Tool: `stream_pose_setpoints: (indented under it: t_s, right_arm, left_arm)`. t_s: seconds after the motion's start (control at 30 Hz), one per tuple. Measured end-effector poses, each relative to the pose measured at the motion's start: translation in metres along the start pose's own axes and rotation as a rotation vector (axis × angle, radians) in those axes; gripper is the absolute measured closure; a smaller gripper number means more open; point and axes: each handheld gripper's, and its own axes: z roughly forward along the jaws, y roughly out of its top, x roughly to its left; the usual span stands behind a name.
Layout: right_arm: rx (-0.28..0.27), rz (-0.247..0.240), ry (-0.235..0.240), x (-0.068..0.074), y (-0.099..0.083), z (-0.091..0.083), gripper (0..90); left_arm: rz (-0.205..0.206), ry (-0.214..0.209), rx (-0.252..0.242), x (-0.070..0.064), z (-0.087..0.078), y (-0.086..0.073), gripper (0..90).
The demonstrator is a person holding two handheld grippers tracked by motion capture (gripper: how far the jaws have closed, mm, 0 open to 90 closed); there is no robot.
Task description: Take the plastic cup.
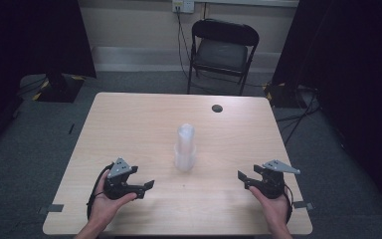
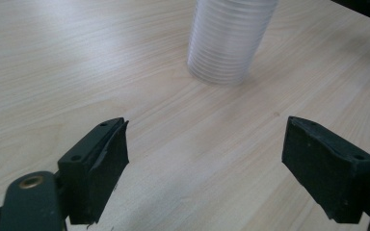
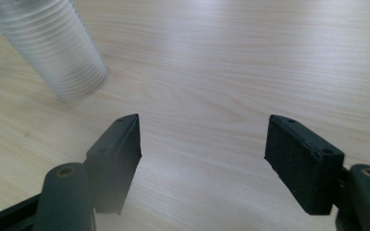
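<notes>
Ribbed cup stack (image 2: pixel 229 41) up close; chair (image 1: pixel 222 52) in high view

Dim room with black surroundings; soft overhead light falls on the pale table (image 1: pixel 129 129), brightest at centre. Faint shadows lie under the stack of cups (image 1: pixel 185 149). Gripper views: pale sheen on the wood grain, nearest jaw bases slightly blurred.

Both hands come in from the near edge, the left hand (image 1: pixel 107 203) holding the left tongs (image 1: pixel 149 185) and the right hand (image 1: pixel 273 206) the right tongs (image 1: pixel 242 178), each pair angled inward with jaws spread wide and gripping nothing.
</notes>
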Motion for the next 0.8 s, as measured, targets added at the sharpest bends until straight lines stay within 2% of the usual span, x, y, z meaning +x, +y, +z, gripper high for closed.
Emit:
stream_pose_setpoints:
  t_s: [0.07,0.17,0.27,0.3,0.37,0.43,0.5,0.53,0.6,0.8]
  right_arm:
    - [0.003,-0.031,0.004,0.004,0.0,0.003,25.0]
    - [0.035,-0.04,0.048,0.008,-0.001,0.009,25.6]
    - [0.039,-0.053,0.057,0.011,0.0,0.01,25.7]
    - [0.033,-0.056,0.06,0.011,0.0,0.01,27.2]
    - [0.018,-0.04,0.057,0.01,-0.001,0.008,27.3]
    - [0.019,-0.01,0.076,0.009,0.0,0.006,27.3]
    - [0.012,-0.002,0.077,0.008,0.0,0.005,27.3]
    - [0.015,0.005,0.083,0.008,0.0,0.004,27.3]
    - [0.012,0.013,0.084,0.008,0.0,0.002,27.2]
    - [0.004,-0.001,0.097,0.011,0.003,0.002,27.7]
  left_arm:
    - [-0.008,0.009,0.005,0.0,0.003,0.001,18.5]
    - [-0.071,-0.034,-0.016,0.002,0.007,0.003,18.9]
    - [-0.046,-0.019,-0.066,-0.001,0.006,0.005,18.9]
    - [-0.046,-0.031,-0.084,-0.002,0.005,0.006,18.9]
    - [-0.061,-0.055,-0.086,-0.005,0.004,0.008,18.9]
    - [-0.026,-0.049,-0.064,-0.01,0.002,0.011,18.8]
    - [-0.017,-0.049,-0.049,-0.013,0.001,0.014,17.5]
    - [-0.015,-0.054,-0.055,-0.015,0.001,0.015,17.5]
    - [0.017,-0.052,-0.048,-0.018,-0.001,0.017,17.3]
    - [0.055,-0.07,-0.08,-0.023,-0.003,0.033,17.3]
